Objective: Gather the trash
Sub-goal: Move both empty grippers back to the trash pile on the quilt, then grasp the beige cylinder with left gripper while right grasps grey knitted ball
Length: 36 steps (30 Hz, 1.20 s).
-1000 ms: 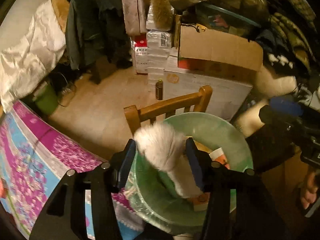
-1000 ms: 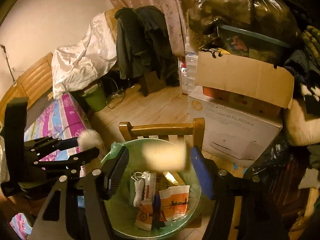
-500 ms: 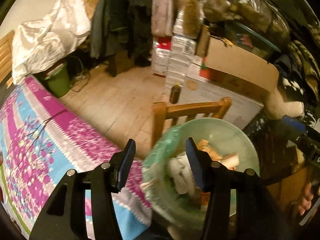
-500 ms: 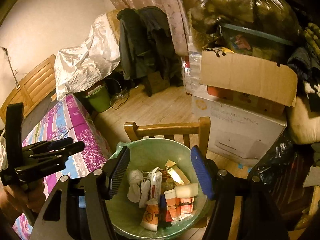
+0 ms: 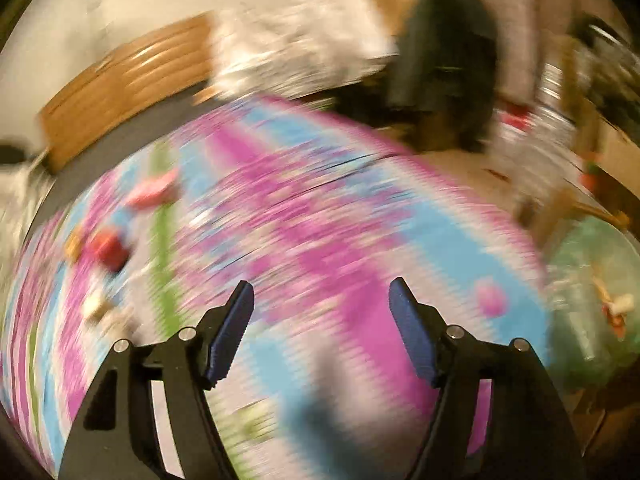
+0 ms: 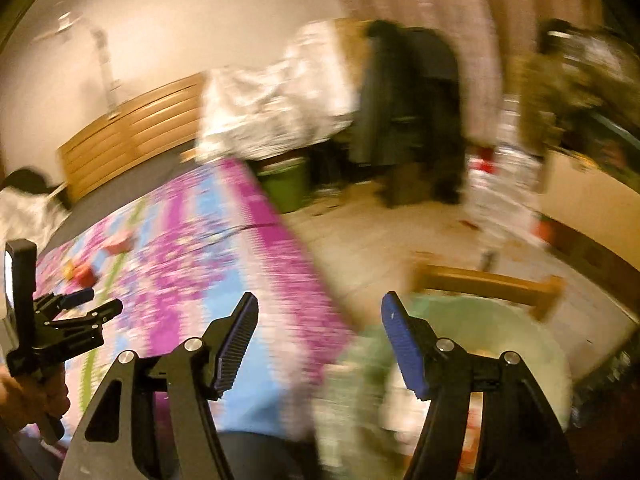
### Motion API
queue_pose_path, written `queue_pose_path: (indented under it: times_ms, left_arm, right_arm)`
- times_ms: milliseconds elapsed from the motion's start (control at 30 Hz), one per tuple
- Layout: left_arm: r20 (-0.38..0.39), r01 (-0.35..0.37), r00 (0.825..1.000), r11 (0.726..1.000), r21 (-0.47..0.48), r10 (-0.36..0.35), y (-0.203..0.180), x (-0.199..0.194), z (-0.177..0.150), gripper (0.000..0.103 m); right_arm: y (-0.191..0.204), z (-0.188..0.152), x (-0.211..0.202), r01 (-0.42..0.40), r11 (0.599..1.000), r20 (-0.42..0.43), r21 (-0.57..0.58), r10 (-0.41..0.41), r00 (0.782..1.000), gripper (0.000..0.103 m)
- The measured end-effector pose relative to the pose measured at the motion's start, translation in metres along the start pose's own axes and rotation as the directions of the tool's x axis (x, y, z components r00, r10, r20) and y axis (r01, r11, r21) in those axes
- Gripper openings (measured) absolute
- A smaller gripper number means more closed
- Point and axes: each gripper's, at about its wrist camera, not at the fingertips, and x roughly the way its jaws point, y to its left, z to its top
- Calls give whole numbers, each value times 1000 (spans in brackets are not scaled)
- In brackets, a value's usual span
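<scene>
Swinging this fast, you risk overshooting the red scraps [image 5: 106, 250] near the bed's [image 5: 320, 220] far left edge. Both the left hand-held gripper [image 5: 320, 328], jaws just opening, and the right hand-held gripper [image 6: 316, 340] gape empty; a second ago they hung over the green bin [image 6: 480, 332].

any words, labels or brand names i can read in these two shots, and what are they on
None can be read: both views are smeared by motion.
Cardboard boxes at the right edge: any print is blurred away.
White stacked packs with a red patch: marks show, not legible.
Flowered bedspread: pattern only, no lettering.
Small red scraps on the bedspread: too blurred to tell.
</scene>
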Motion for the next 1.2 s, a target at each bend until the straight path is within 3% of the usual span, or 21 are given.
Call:
queue_pose_path:
  times_ms: [133, 233, 333, 367, 400, 467, 533, 733, 833, 900, 1000, 1067, 1200]
  left_arm:
    - [-55, -105, 994, 978, -183, 96, 101, -6, -21, 67]
    - [-101, -173, 984, 943, -285, 150, 176, -8, -22, 67]
    - [-166, -120, 984, 911, -394, 58, 246, 5, -11, 67]
    - [-188, -69, 982, 894, -443, -18, 271, 15, -5, 67]
    - [-201, -41, 978, 886, -462, -59, 283, 21, -2, 67]
    - [-250, -5, 960, 882, -471, -128, 301, 44, 5, 67]
    - [-308, 57, 927, 892, -449, -214, 310, 73, 9, 67]
    - [-401, 71, 876, 893, -444, -268, 317, 129, -4, 67]
    - [-413, 61, 870, 892, -449, -267, 320, 143, -12, 48]
    - [-363, 84, 882, 858, -506, -300, 331, 137, -16, 44]
    - [-290, 54, 928, 854, -517, -235, 352, 107, -18, 42]
    - [-224, 40, 954, 827, -561, -198, 372, 77, -23, 42]
    - [-174, -12, 977, 785, -620, -122, 399, 36, -36, 41]
  right_arm:
    - [95, -2, 42, -180, 974, -68, -140, 172, 983, 66]
    - [175, -17, 76, -319, 918, -156, -237, 288, 945, 67]
    - [258, -38, 100, -454, 836, -233, -308, 396, 888, 67]
    - [279, -43, 103, -479, 815, -243, -325, 418, 876, 67]
    - [308, -49, 109, -512, 783, -256, -352, 446, 858, 68]
    - [354, -60, 120, -536, 740, -260, -407, 469, 844, 71]
    - [383, -68, 131, -546, 719, -273, -430, 473, 838, 72]
    - [419, -79, 161, -587, 723, -349, -365, 479, 806, 72]
    - [418, -79, 175, -583, 732, -361, -353, 468, 806, 72]
    - [426, -77, 182, -584, 732, -366, -350, 467, 805, 71]
    - [442, -71, 189, -591, 719, -362, -366, 475, 802, 71]
    - [458, -68, 200, -594, 708, -374, -382, 469, 800, 71]
    - [483, -67, 229, -591, 712, -414, -379, 440, 797, 71]
